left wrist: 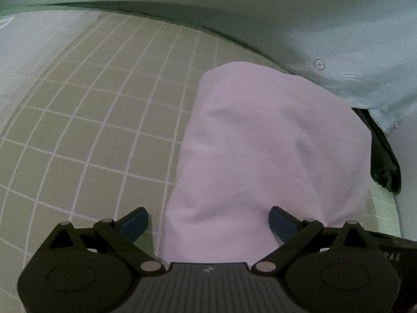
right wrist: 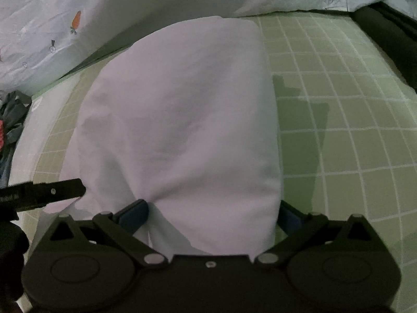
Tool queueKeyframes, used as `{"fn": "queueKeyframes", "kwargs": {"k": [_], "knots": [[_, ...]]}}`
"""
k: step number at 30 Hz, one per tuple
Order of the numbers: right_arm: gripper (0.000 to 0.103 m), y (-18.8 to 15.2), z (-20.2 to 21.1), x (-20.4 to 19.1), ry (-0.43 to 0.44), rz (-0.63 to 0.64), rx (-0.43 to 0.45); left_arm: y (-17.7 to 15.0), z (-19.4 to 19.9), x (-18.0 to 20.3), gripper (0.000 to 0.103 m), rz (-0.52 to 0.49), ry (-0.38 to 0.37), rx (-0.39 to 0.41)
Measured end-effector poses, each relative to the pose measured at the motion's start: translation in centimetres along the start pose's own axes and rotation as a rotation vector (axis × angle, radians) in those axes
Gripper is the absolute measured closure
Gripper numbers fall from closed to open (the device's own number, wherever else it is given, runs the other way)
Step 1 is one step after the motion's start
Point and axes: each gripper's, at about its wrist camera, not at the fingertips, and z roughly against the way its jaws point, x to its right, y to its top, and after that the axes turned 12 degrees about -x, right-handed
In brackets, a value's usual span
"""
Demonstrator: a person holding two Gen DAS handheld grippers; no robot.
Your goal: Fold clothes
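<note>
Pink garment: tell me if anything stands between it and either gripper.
Nothing visible does. The pink garment lies directly between the open fingers of the left gripper and the right gripper.

My left wrist view sits low behind left gripper (left wrist: 208,221), looks forward, very near pink cloth (left wrist: 271,156). My right wrist view same, behind right gripper (right wrist: 212,215). Both see pink cloth (right wrist: 179,130), green grid mat (left wrist: 91,130).
</note>
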Motion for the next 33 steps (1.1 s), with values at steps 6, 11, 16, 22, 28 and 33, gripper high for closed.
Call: {"fn": "queueKeyframes", "kwargs": {"k": [6, 11, 16, 22, 28, 33], "knots": [[0.020, -1.7, 0.8, -0.2, 0.049, -0.065, 0.059, -0.9, 0.4, -0.6, 0.034, 0.008, -0.131, 0.026], [0.079, -4.1, 3.7, 0.2, 0.114, -0.147, 0.157, -2.0, 1.7, -0.2, 0.076, 0.039, -0.208, 0.049], [0.085, -5.7, 6.5, 1.2, 0.162, -0.179, 0.192, -3.1, 4.4, 3.1, 0.086, -0.064, -0.180, 0.097], [0.086, -7.4, 10.3, 5.3, 0.241, -0.245, 0.241, -4.3, 7.4, 9.8, 0.087, -0.146, -0.209, 0.175], [0.086, -5.9, 17.0, 12.7, 0.229, -0.217, 0.350, -3.6, 7.7, 19.0, 0.087, -0.180, -0.277, 0.251], [0.086, -2.6, 23.5, 20.4, 0.185, -0.191, 0.472, -1.2, 5.5, 28.1, 0.087, -0.183, -0.384, 0.304]]}}
